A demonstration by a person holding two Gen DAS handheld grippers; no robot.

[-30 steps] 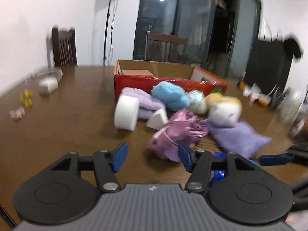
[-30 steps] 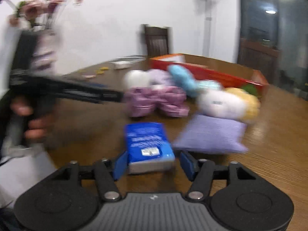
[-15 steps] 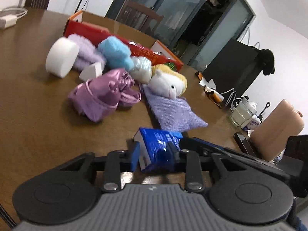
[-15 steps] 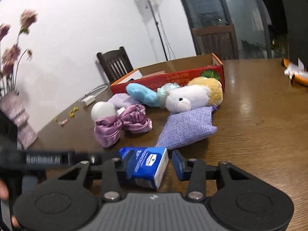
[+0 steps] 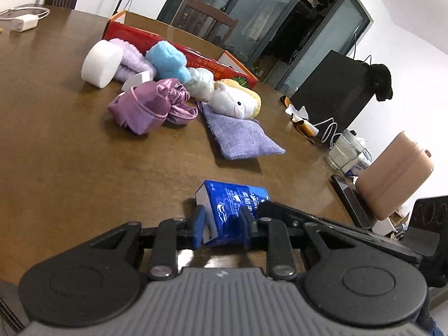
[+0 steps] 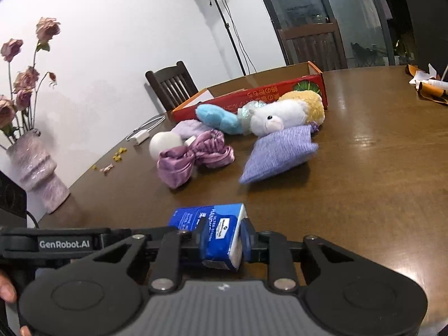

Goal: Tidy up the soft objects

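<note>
The blue tissue pack (image 5: 232,212) is clamped from both ends, the left gripper (image 5: 222,225) pressed shut on it and the right gripper (image 6: 222,242) closing onto it, presumably for carrying toward the red box (image 6: 252,95) at twelve o'clock.

The table (image 6: 378,168) is glossy brown wood with visible grain. Between the jaws sits a tissue pack (image 6: 215,235) in shiny crinkled blue plastic. Beyond them: satiny purple cloth (image 6: 193,154), a coarse-woven lilac pouch (image 6: 277,151), a fuzzy plush (image 6: 282,114), and a glossy red cardboard box (image 6: 252,95).
</note>
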